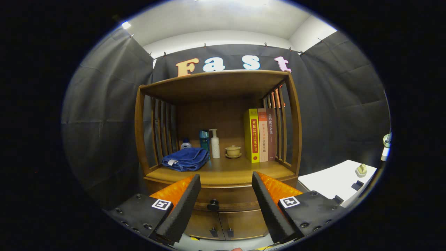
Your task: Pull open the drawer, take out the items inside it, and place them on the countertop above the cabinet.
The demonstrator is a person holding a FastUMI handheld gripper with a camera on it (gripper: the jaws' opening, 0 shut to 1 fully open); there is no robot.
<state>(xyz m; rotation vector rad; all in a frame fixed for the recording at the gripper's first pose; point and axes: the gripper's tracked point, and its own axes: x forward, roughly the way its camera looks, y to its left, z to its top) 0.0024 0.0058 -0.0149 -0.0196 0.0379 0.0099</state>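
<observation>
The gripper is held with fingers spread wide, empty. Between them, the closed drawer and its dark knob are seen; beyond lies the countertop.

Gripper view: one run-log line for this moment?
gripper: open, holding nothing | dark round drawer knob: between fingers, untouched | wooden cabinet drawer: closed | stage: approach

Wooden countertop with folded blue towel, bottles, small lidded cup, three upright books
</observation>
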